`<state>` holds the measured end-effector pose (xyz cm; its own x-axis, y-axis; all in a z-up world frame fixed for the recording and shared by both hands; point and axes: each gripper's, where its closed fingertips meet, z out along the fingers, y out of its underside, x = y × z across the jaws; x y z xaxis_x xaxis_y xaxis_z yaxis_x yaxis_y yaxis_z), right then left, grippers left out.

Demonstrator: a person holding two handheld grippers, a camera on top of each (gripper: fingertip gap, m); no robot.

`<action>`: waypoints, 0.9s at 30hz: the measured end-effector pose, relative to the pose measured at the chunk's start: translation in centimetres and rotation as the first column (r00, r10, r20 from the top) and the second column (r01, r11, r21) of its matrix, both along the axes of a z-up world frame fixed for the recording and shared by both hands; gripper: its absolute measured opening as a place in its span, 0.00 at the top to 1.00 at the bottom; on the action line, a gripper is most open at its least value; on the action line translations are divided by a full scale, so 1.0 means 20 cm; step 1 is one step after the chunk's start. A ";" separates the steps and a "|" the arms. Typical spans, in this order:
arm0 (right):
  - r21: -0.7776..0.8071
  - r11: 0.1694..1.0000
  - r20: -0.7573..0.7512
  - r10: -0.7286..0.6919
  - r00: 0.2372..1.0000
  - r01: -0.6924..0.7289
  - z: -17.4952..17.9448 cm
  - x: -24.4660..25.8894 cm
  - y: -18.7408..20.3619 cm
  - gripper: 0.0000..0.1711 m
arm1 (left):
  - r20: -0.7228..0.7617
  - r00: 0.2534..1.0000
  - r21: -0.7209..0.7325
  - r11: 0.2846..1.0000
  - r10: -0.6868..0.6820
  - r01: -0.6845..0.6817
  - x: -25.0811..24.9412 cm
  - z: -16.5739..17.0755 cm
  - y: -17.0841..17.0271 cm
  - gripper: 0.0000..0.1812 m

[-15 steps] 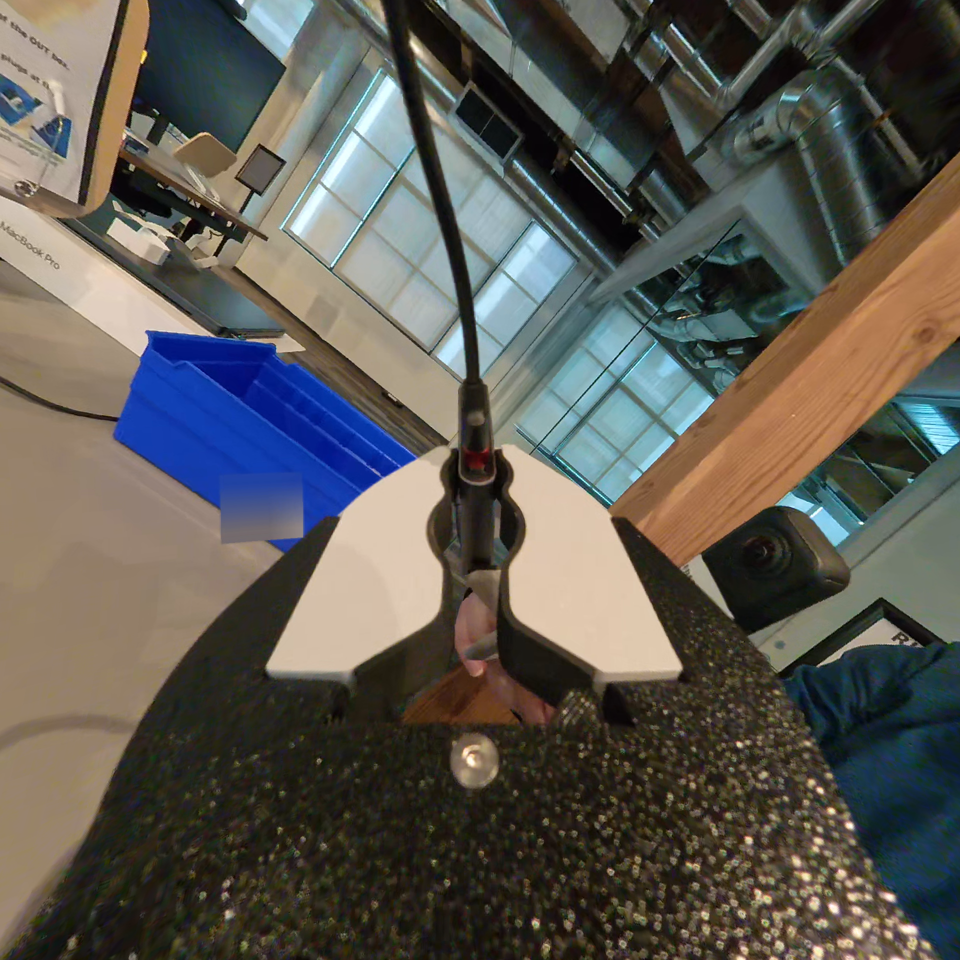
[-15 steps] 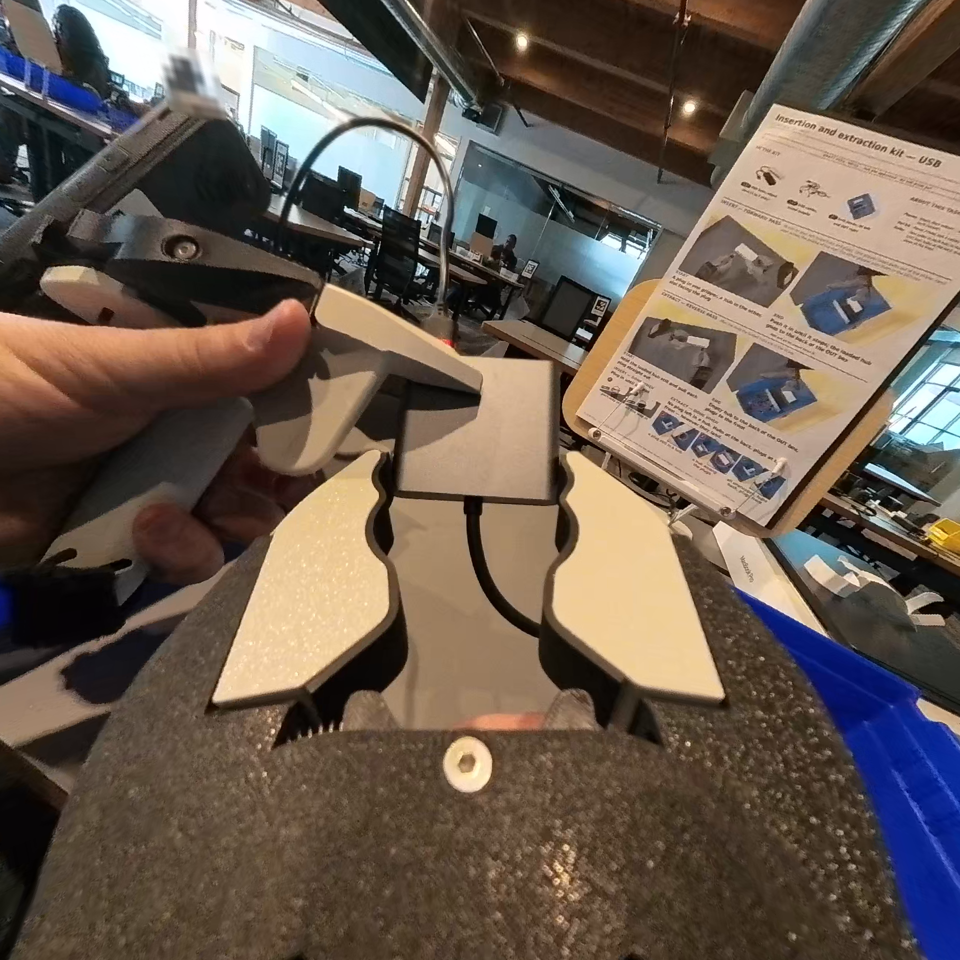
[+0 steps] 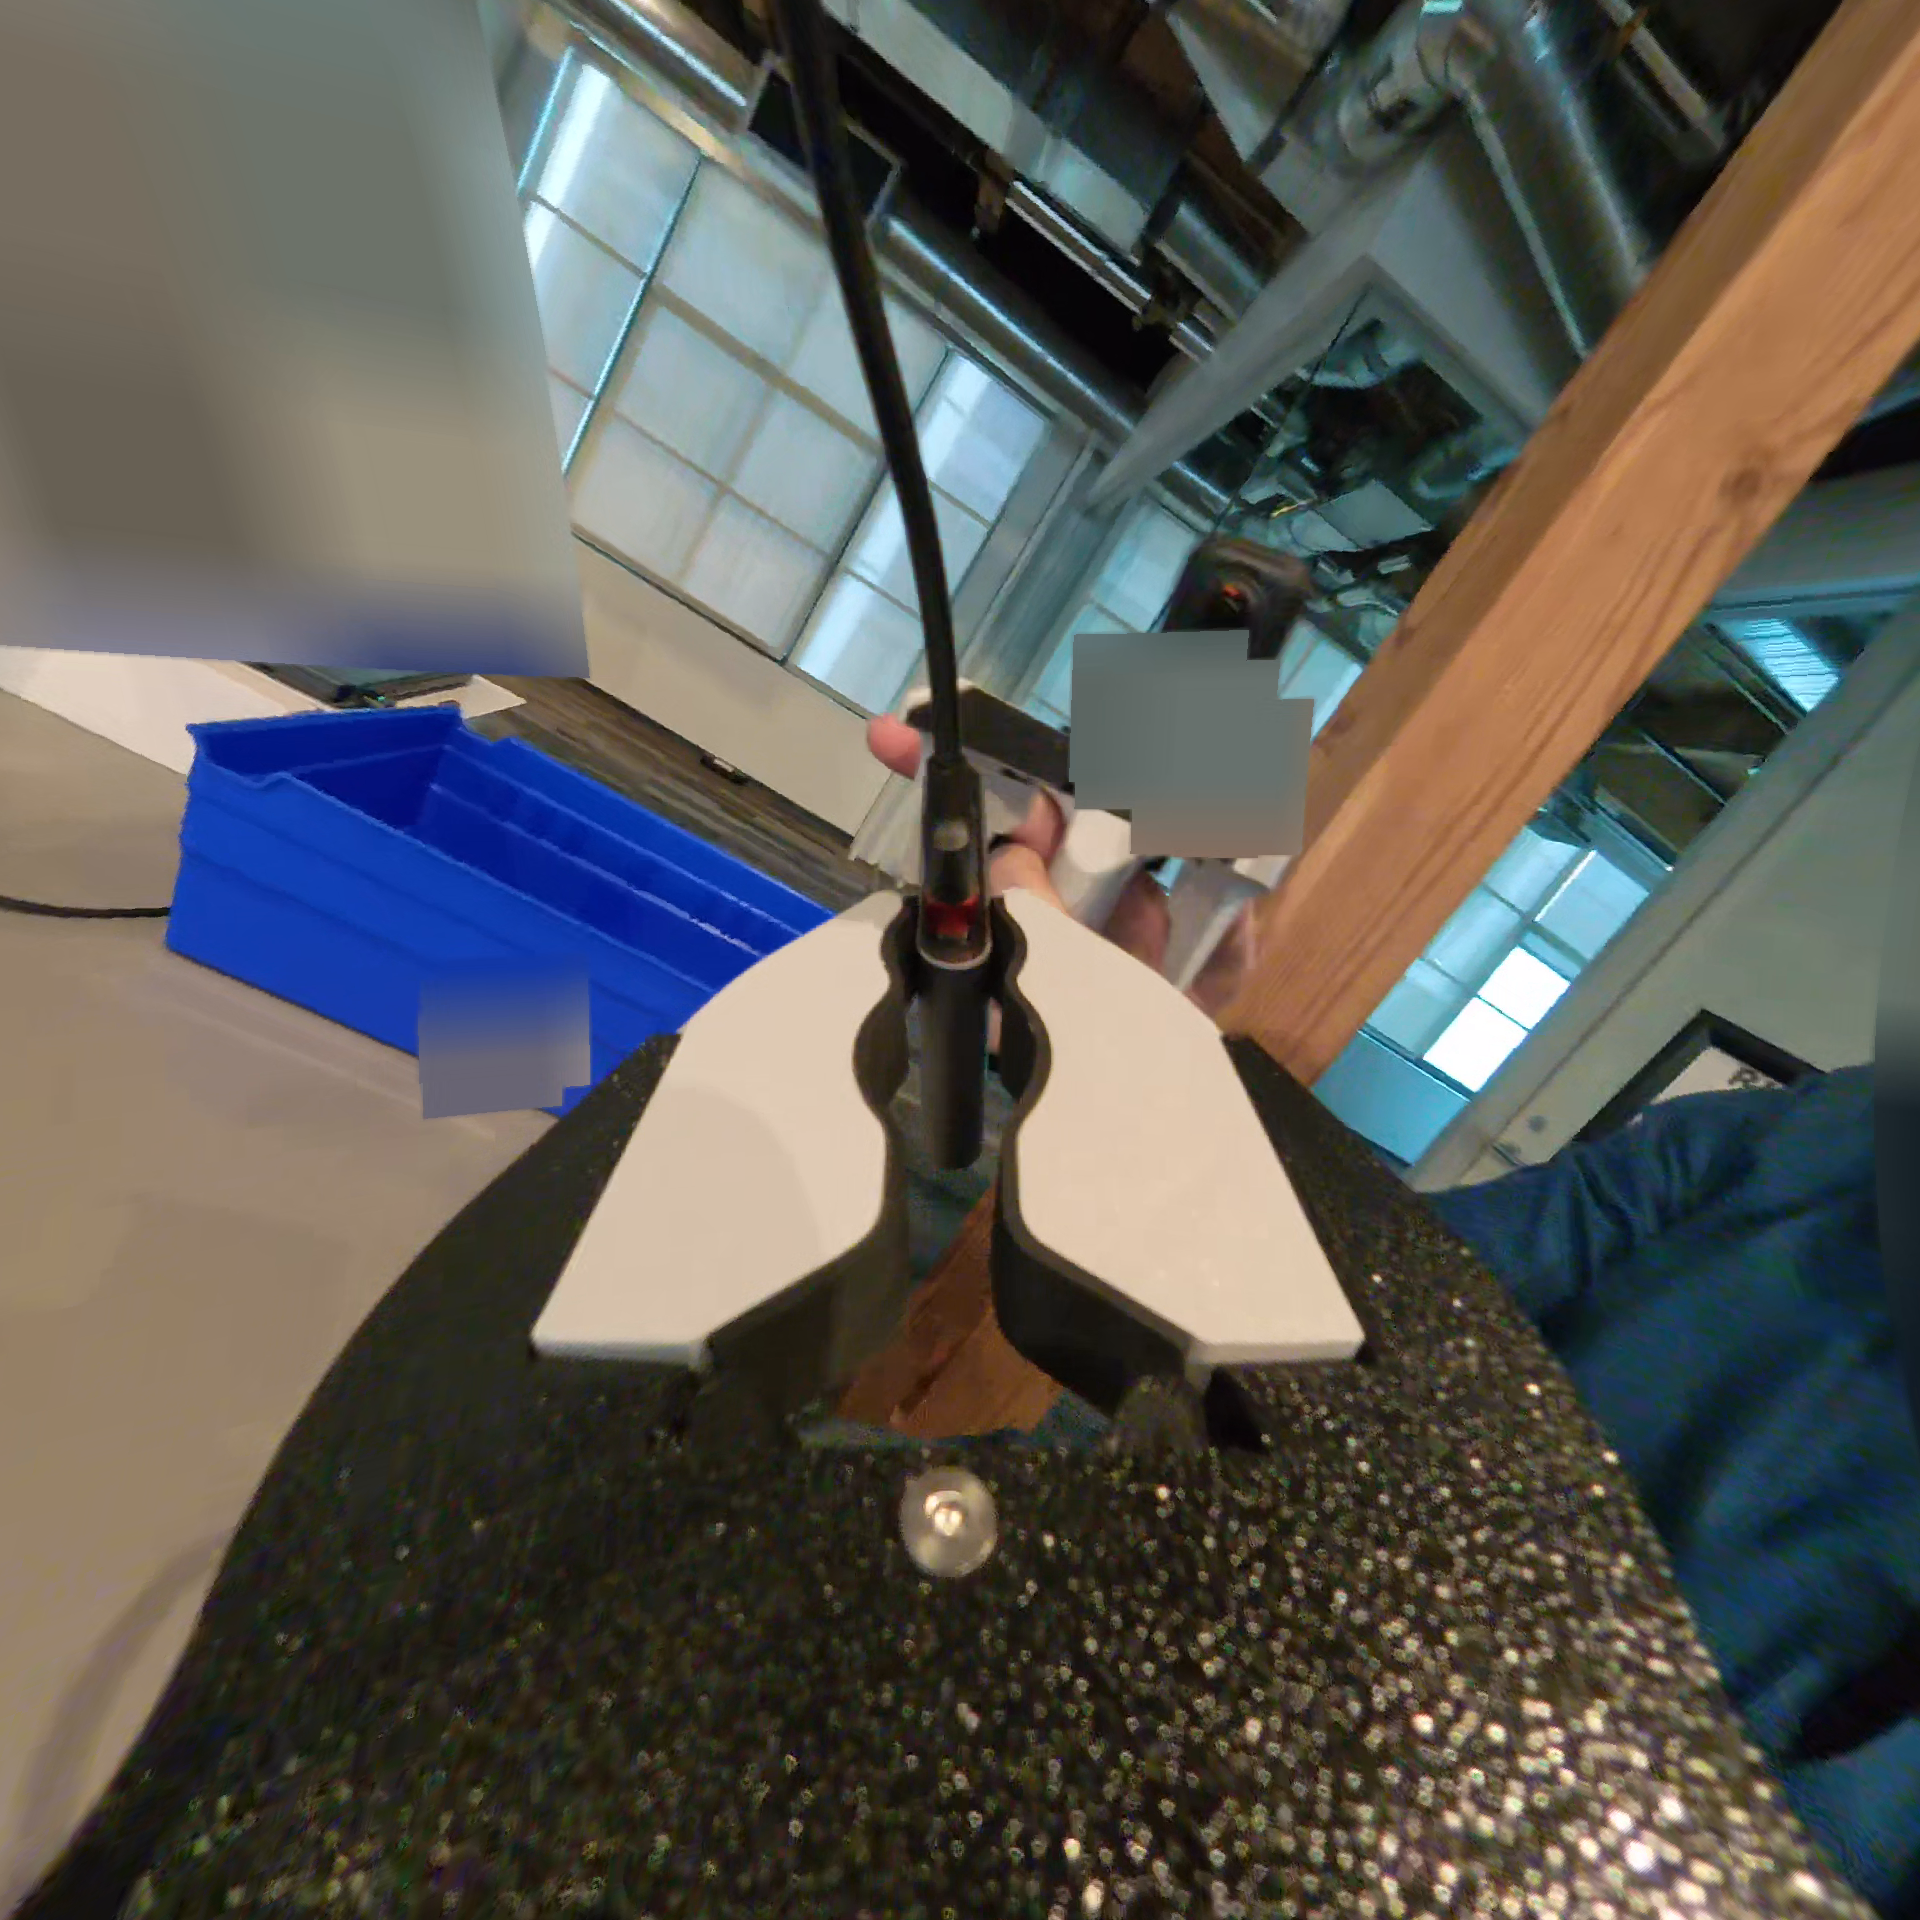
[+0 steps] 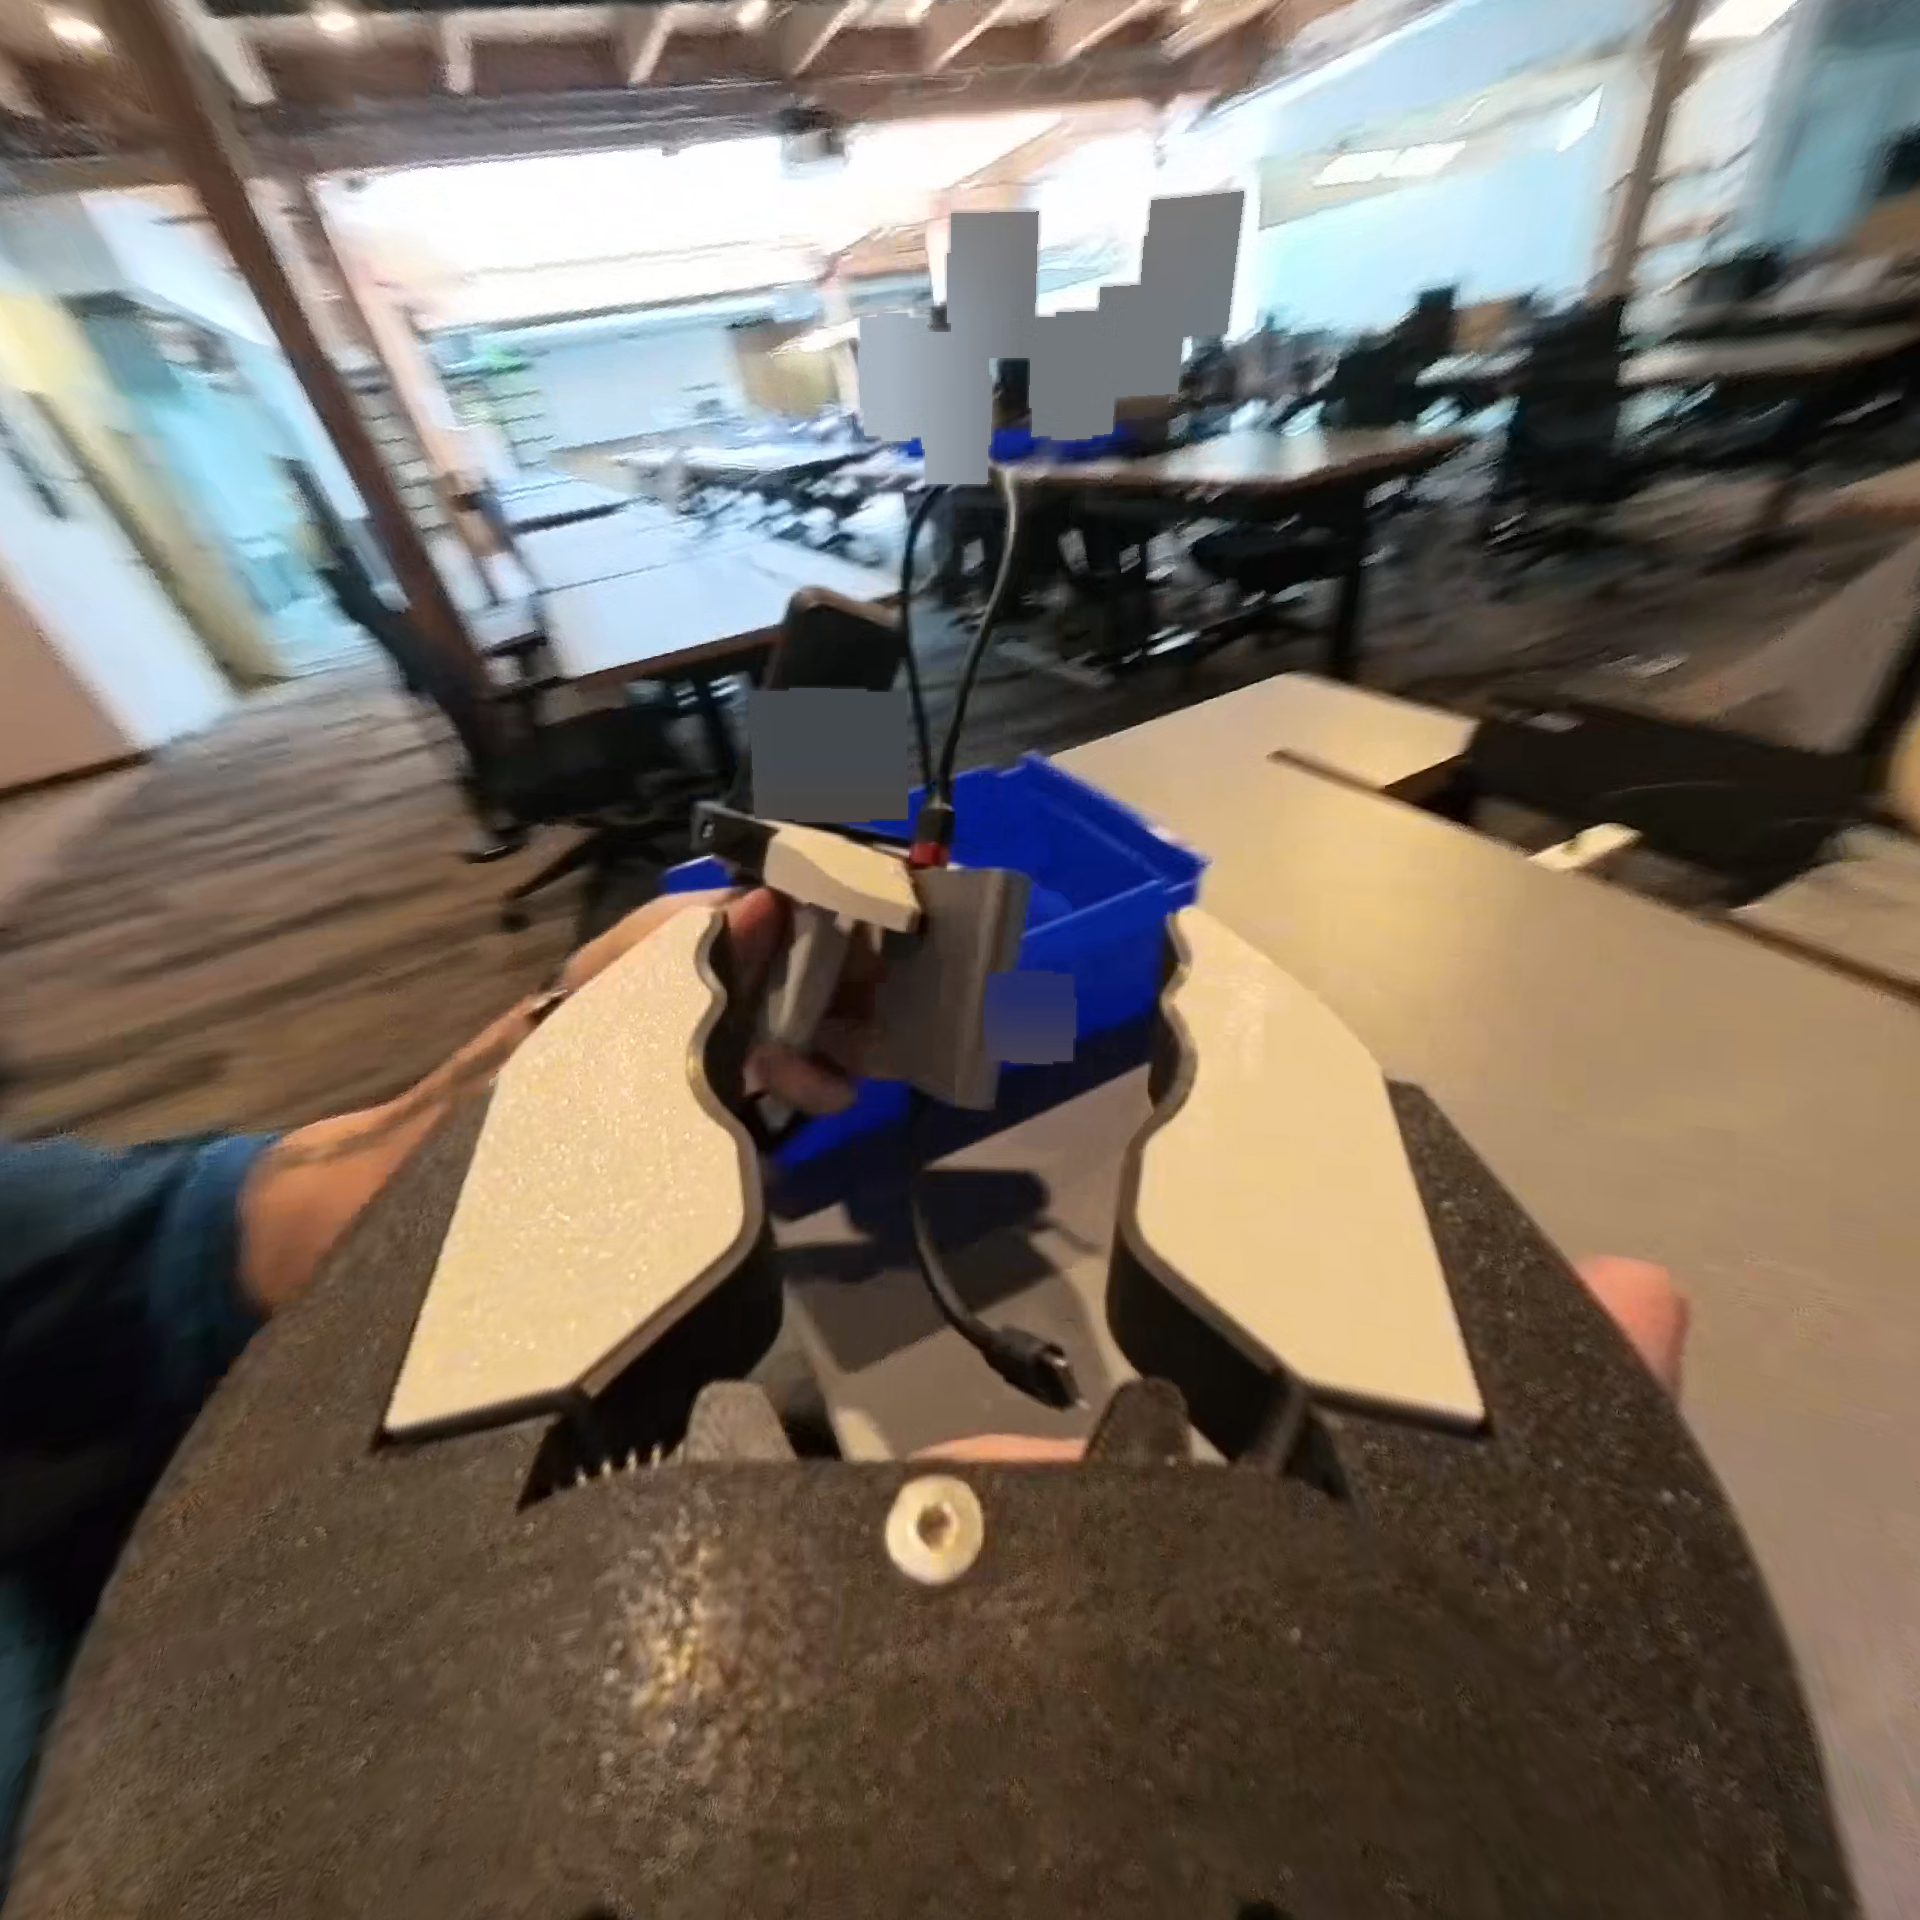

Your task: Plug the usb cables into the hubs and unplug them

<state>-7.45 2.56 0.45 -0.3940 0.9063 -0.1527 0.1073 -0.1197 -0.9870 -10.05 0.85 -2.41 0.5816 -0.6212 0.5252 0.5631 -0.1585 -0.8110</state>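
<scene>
- The left claw (image 3: pixel 953 920) is pressed together, pinching the black USB plug (image 3: pixel 948 1039) just below its red ring. Its cable (image 3: pixel 894 416) rises toward 12 o'clock.
- The right claw (image 4: pixel 942 920) is spread wide and holds nothing.
- In the right wrist view, the grey hub (image 4: pixel 951 997) appears to hang from that plug, in the air at 12 o'clock, between the spread fingers but beyond them and touching neither. The hub's own short lead (image 4: pixel 935 1247) dangles toward 6 o'clock.
- A blue bin (image 4: pixel 1101 883) sits on the grey counter (image 4: pixel 1455 935) behind the hub, at about 1 o'clock.
- The plug looks seated, so unplugging likely comes next. To do it well, the right claw should grip the hub's flat sides, then pull in line with the plug, without twisting.
- Both claws are held up off the counter and face each other. The left wrist view tilts up toward the ceiling, and the right one looks roughly level.
</scene>
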 end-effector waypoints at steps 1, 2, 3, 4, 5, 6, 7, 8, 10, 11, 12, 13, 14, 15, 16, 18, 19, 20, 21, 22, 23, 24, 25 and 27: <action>-0.024 0.998 0.046 0.055 0.997 -0.054 0.00 0.00 0.01 0.56 | -0.003 1.000 0.009 1.000 -0.001 0.001 0.00 0.01 -0.01 0.93; -0.045 0.995 0.091 0.097 0.991 -0.093 0.00 0.00 0.02 0.55 | -0.011 1.000 0.016 1.000 -0.006 0.006 0.00 0.02 -0.01 0.93; -0.066 0.987 0.134 0.151 0.979 -0.143 -0.01 0.00 0.02 0.56 | -0.018 1.000 0.019 1.000 -0.015 0.015 0.01 0.02 -0.02 0.93; -0.087 0.978 0.173 0.203 0.964 -0.190 -0.03 -0.01 0.01 0.56 | -0.025 0.999 0.021 1.000 -0.020 0.021 0.02 0.02 -0.02 0.93; -0.103 0.971 0.213 0.234 0.949 -0.216 -0.05 -0.02 0.00 0.56 | -0.032 0.999 0.023 0.999 -0.023 0.024 0.03 0.03 -0.03 0.93; -0.112 0.965 0.249 0.257 0.934 -0.235 -0.08 -0.03 -0.01 0.55 | -0.040 0.999 0.023 1.000 -0.020 0.021 0.03 0.03 -0.03 0.93; -0.110 0.962 0.288 0.271 0.919 -0.249 -0.11 -0.04 -0.02 0.56 | -0.049 0.999 0.023 1.000 -0.016 0.017 0.03 0.03 -0.03 0.93; -0.097 0.963 0.321 0.270 0.908 -0.252 -0.15 -0.05 -0.03 0.56 | -0.056 0.998 0.023 1.000 -0.016 0.017 0.04 0.03 -0.03 0.93; -0.089 0.958 0.360 0.286 0.888 -0.273 -0.20 -0.07 -0.06 0.58 | -0.063 0.998 0.024 1.000 -0.016 0.018 0.04 0.04 -0.03 0.93; -0.093 0.955 0.369 0.297 0.881 -0.283 -0.22 -0.08 -0.07 0.60 | -0.067 0.998 0.023 1.000 -0.017 0.019 0.05 0.04 -0.03 0.93; -0.098 0.953 0.373 0.302 0.877 -0.287 -0.23 -0.08 -0.08 0.61 | -0.071 0.997 0.020 1.000 -0.016 0.018 0.05 0.03 -0.03 0.93; -0.102 0.951 0.376 0.308 0.874 -0.291 -0.24 -0.09 -0.09 0.63 | -0.075 0.997 0.016 1.000 -0.015 0.017 0.05 0.03 -0.03 0.93; -0.104 0.950 0.381 0.311 0.871 -0.294 -0.25 -0.09 -0.09 0.64 | -0.077 0.997 0.014 1.000 -0.014 0.015 0.04 0.03 -0.04 0.93; -0.109 0.950 0.380 0.313 0.870 -0.294 -0.25 -0.10 -0.09 0.64 | -0.079 0.997 0.012 1.000 -0.014 0.015 0.04 0.03 -0.04 0.93; -0.116 0.949 0.380 0.315 0.870 -0.293 -0.26 -0.10 -0.09 0.64 | -0.082 0.997 0.011 1.000 -0.017 0.017 0.04 0.02 -0.04 0.93; -0.127 0.943 0.380 0.332 0.863 -0.307 -0.27 -0.11 -0.11 0.64 | -0.087 0.996 0.010 1.000 -0.024 0.025 0.05 0.02 -0.04 0.93; -0.129 0.941 0.378 0.339 0.862 -0.313 -0.28 -0.12 -0.12 0.63 | -0.092 0.995 0.007 1.000 -0.027 0.028 0.05 0.02 -0.04 0.93; -0.128 0.938 0.376 0.347 0.859 -0.323 -0.28 -0.12 -0.13 0.63 | -0.097 0.995 0.006 1.000 -0.029 0.030 0.06 0.02 -0.04 0.93; -0.126 0.936 0.376 0.351 0.858 -0.328 -0.29 -0.12 -0.14 0.62 | -0.099 0.995 0.005 0.999 -0.032 0.032 0.07 0.02 -0.03 0.93; -0.120 0.938 0.380 0.347 0.858 -0.326 -0.30 -0.13 -0.14 0.62 | -0.098 0.995 0.004 0.999 -0.035 0.035 0.07 0.02 -0.03 0.93; -0.116 0.939 0.385 0.343 0.856 -0.325 -0.31 -0.14 -0.15 0.62 | -0.097 0.995 0.003 0.999 -0.034 0.034 0.08 0.01 -0.03 0.93; -0.117 0.939 0.384 0.342 0.858 -0.322 -0.31 -0.14 -0.15 0.62 | -0.097 0.995 0.003 1.000 -0.030 0.031 0.08 0.01 -0.02 0.93; -0.125 0.938 0.380 0.346 0.858 -0.323 -0.31 -0.15 -0.15 0.63 | -0.095 0.995 0.004 1.000 -0.028 0.028 0.08 0.01 -0.02 0.93; -0.138 0.937 0.367 0.351 0.862 -0.322 -0.31 -0.15 -0.15 0.64 | -0.092 0.995 0.006 1.000 -0.027 0.027 0.07 0.02 -0.02 0.93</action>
<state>-10.49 -0.50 -5.84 -0.5718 0.7105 -0.4102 0.5181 -0.0749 -0.8520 -8.55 0.40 -2.10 0.6100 -0.6409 0.4661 0.4822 -0.1666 -0.8601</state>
